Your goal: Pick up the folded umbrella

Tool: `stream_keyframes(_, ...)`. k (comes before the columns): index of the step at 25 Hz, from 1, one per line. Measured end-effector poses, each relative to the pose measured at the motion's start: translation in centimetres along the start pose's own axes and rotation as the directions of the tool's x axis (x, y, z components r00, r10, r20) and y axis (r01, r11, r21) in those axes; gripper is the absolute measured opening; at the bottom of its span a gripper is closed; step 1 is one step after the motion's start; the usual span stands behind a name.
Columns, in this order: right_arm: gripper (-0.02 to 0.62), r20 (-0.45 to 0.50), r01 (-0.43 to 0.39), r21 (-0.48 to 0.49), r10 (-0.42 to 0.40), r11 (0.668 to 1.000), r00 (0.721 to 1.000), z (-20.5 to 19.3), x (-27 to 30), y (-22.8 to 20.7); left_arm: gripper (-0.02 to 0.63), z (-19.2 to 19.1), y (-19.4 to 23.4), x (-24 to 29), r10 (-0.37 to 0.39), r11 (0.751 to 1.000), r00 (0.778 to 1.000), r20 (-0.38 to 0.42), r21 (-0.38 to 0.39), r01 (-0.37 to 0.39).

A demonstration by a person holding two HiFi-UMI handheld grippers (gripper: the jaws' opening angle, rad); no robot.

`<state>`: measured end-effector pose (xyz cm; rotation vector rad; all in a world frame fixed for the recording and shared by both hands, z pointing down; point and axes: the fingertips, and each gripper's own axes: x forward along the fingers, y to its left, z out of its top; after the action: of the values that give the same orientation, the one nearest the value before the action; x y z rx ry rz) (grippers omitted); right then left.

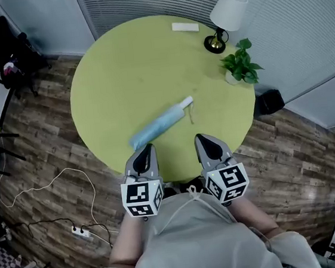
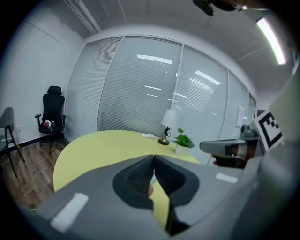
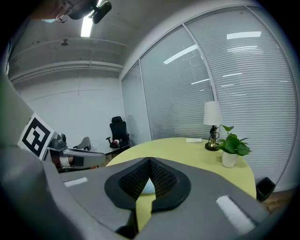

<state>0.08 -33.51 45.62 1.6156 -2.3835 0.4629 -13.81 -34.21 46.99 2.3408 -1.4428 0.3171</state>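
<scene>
The folded umbrella (image 1: 159, 124) is light blue with a white handle and lies slantwise on the round yellow-green table (image 1: 118, 70), near its front edge. My left gripper (image 1: 147, 146) hovers at the front edge just right of the umbrella's blue end, jaws shut and empty. My right gripper (image 1: 200, 137) hangs beside it, short of the handle end, also shut and empty. In the left gripper view the shut jaws (image 2: 153, 157) hide the umbrella. In the right gripper view a blue bit of the umbrella (image 3: 147, 187) shows below the closed tips (image 3: 150, 161).
At the table's far right stand a white-shaded lamp (image 1: 226, 14) and a potted plant (image 1: 240, 63); a flat white box (image 1: 185, 27) lies at the far edge. A black office chair (image 1: 2, 48) stands at the left. Cables and a power strip (image 1: 82, 232) lie on the wood floor.
</scene>
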Motion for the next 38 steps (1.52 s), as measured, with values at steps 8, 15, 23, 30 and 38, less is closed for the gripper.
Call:
stream_keyframes(8,0.000,-0.062,-0.097,-0.006,0.096,0.995,0.993,0.2,4.9,-2.5,0.006,0.0,0.7,4.1,0.058,0.998,0.998,-0.031,0.022,-0.057)
stream_keyframes(15,0.000,-0.128,-0.174,-0.026,0.169,0.984,0.977,-0.9,9.1,-4.7,0.006,-2.3,2.6,8.5,0.107,0.991,0.988,-0.115,-0.064,-0.115)
stream_keyframes(23,0.000,-0.210,-0.211,-0.038,0.199,0.977,0.957,-3.5,12.2,-6.7,0.117,-6.5,2.6,13.4,0.068,0.993,0.947,-0.313,0.111,-0.034)
stream_keyframes(30,0.000,-0.265,-0.229,0.023,0.226,0.973,0.937,-4.2,13.6,-7.4,0.357,-9.7,2.1,17.2,-0.008,0.935,0.858,-0.514,0.301,0.189)
stream_keyframes(38,0.000,-0.288,-0.233,0.029,0.231,0.972,0.929,-4.6,14.0,-8.3,0.399,-13.6,2.5,20.6,-0.079,0.882,0.713,-0.696,0.284,0.375)
